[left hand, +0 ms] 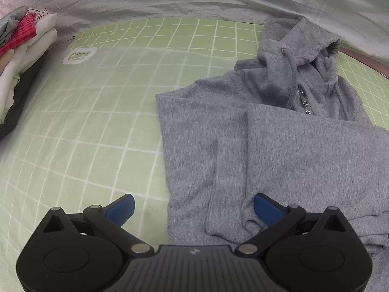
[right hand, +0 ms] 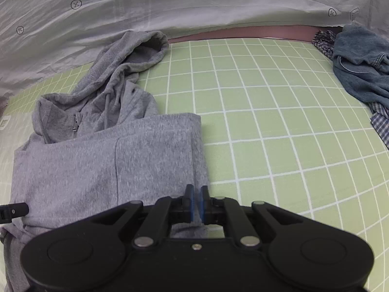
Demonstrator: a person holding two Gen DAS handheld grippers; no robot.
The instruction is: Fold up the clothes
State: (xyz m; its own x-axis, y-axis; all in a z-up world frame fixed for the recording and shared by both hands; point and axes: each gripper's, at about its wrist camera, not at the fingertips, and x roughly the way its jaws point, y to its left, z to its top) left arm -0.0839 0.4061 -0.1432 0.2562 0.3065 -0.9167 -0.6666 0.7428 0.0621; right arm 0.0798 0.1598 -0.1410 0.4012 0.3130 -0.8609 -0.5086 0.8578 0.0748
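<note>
Straddles the near left edge of the half-folded grey hoodie [left hand: 243, 133] on the green checked sheet [left hand: 97, 121] with the left gripper [left hand: 194, 208] wide open and pitched steeply down, apparently ready to grasp, and holds the right gripper [right hand: 196, 199] almost closed over the near right edge, pinch unclear.

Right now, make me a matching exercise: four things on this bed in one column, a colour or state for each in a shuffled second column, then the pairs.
1. hoodie
2. left gripper
3. folded stack
4. denim garment

A. crumpled, blue
B. grey, sides folded in
C. jaws wide open
D. white and red layers

Pairs: 1-B, 2-C, 3-D, 4-A
</note>
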